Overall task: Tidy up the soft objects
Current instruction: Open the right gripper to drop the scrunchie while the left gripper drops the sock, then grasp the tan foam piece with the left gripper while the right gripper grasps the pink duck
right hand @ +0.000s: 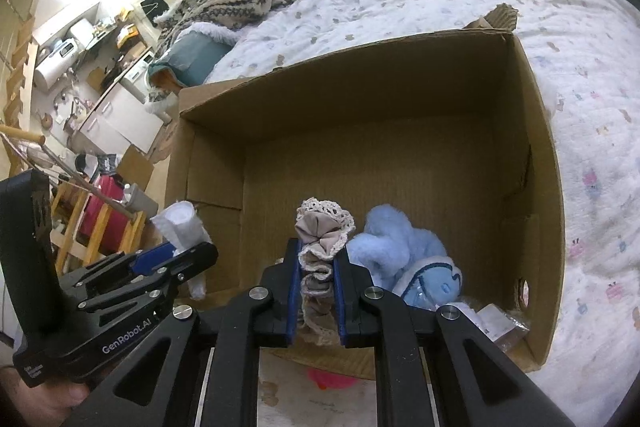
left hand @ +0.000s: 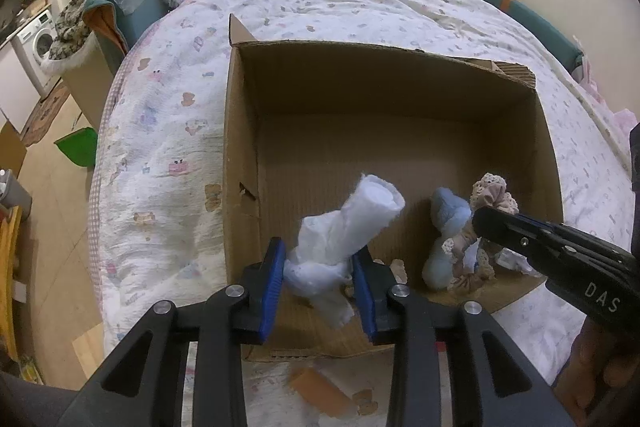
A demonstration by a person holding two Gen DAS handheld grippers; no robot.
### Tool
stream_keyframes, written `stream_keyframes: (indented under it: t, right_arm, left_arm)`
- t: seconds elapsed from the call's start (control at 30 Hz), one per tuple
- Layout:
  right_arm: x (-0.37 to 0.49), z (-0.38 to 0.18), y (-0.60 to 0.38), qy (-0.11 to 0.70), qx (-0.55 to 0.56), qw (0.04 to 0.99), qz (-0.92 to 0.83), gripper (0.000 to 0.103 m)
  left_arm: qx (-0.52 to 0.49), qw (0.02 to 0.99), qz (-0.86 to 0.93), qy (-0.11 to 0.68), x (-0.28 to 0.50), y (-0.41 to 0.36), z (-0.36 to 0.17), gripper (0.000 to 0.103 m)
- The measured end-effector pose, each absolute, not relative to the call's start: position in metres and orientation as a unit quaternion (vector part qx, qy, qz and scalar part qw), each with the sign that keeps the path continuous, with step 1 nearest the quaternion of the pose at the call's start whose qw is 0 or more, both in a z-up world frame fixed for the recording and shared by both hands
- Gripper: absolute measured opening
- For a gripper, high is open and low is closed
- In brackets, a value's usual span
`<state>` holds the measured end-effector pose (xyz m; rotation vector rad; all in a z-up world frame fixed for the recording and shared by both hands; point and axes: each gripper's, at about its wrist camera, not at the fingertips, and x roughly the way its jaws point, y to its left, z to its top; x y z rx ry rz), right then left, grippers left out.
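Spread under everything is a bed with a printed quilt (left hand: 168, 131), which serves as the work surface, soft enough that the open cardboard box (left hand: 392, 95) sinks a little into it; the box sits straight ahead of both claws, its mouth up, evidently the place where the soft things are gathered. Inside, just beyond and beside the right gripper (right hand: 316, 291), lies a blue plush toy (right hand: 404, 251), resting on the box floor near the front wall. That right claw is clamped tight on a lace-edged beige scrunchie (right hand: 322, 239), held upright above the box floor, probably ready for setting down next to the toy. Over the box's near left part the left gripper (left hand: 318, 279) pinches a rolled white sock (left hand: 352, 227) at its lower end, jaws easing apart with the sock between them, likely so it drops in
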<state>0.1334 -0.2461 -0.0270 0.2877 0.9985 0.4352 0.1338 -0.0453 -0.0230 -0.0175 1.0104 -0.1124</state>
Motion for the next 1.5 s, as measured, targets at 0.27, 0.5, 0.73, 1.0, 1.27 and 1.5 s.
stream_keyframes:
  t: [0.27, 0.5, 0.73, 1.0, 1.27, 1.5]
  right_arm:
    - [0.133, -0.027, -0.249, 0.470, 0.148, 0.844, 0.210, 0.020]
    - [0.131, -0.024, -0.254, 0.457, 0.161, 0.850, 0.205, 0.068]
    - [0.133, -0.020, -0.252, 0.451, 0.153, 0.855, 0.204, 0.068]
    - [0.127, -0.018, -0.259, 0.454, 0.154, 0.857, 0.188, 0.068]
    - [0.111, -0.016, -0.267, 0.462, 0.152, 0.857, 0.172, 0.068]
    - [0.093, -0.011, -0.272, 0.464, 0.145, 0.859, 0.163, 0.068]
  left_arm:
    - [-0.006, 0.873, -0.056, 0.484, 0.133, -0.047, -0.023, 0.032]
    - [-0.004, 0.876, -0.056, 0.479, 0.130, -0.048, -0.020, 0.050]
    - [-0.005, 0.876, -0.058, 0.478, 0.129, -0.049, -0.017, 0.054]
    - [-0.009, 0.876, -0.056, 0.479, 0.126, -0.045, -0.014, 0.054]
    - [-0.011, 0.878, -0.053, 0.476, 0.111, -0.040, -0.007, 0.054]
    - [-0.022, 0.876, -0.046, 0.479, 0.096, -0.033, -0.006, 0.054]
